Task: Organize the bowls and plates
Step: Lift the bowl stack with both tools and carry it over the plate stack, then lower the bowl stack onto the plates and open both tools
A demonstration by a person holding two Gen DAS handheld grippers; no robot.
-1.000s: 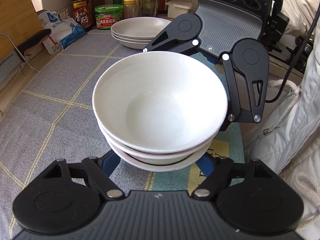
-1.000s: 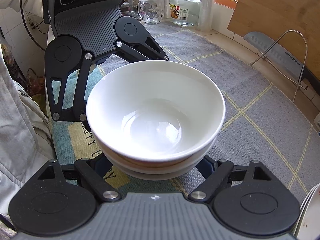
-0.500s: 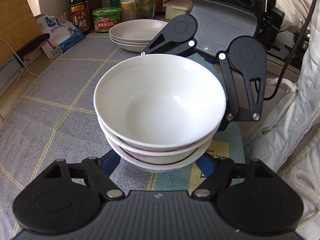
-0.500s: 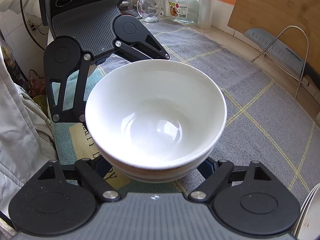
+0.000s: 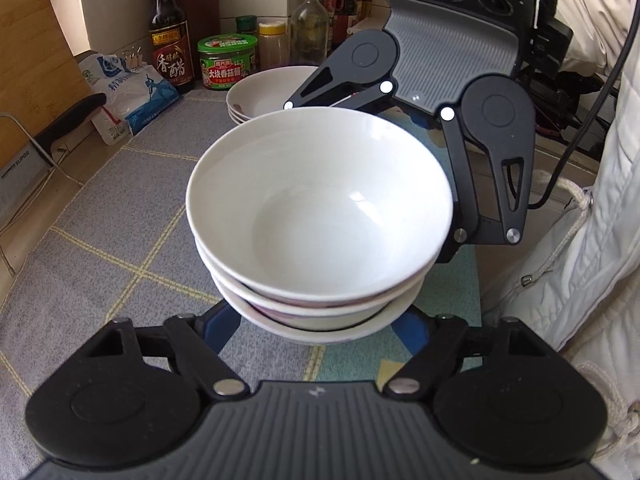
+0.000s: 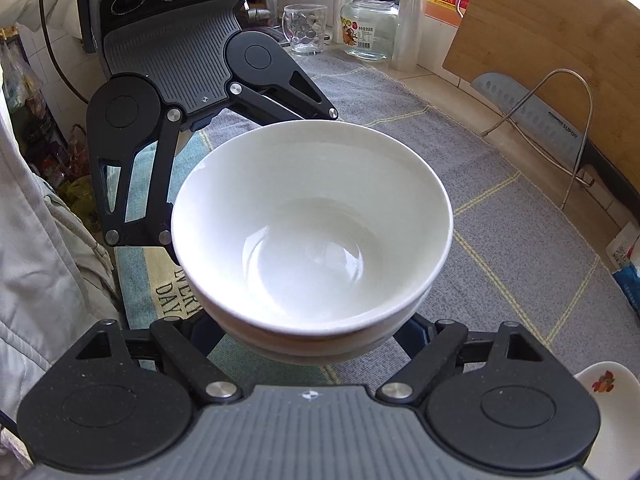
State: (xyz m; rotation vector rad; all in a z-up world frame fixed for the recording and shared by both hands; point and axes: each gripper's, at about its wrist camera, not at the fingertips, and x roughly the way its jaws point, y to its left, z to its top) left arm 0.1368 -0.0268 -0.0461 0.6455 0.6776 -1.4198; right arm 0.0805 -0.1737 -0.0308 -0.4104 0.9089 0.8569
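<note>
- Stack of white bowls [image 5: 320, 216] held clear above grey checked mat [image 5: 120, 208], clamped from two opposite sides.
- Left gripper [image 5: 316, 328] closed on stack's lower bowls.
- Right gripper [image 6: 312, 332] closed on same stack from facing side.
- Stacked plates [image 5: 260, 96] on mat beyond, near green-lidded jar [image 5: 227, 62].

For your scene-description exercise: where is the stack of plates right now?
In the left wrist view, the plates sit on the grey cloth beyond the held bowls, just in front of the green-lidded jar.
</note>
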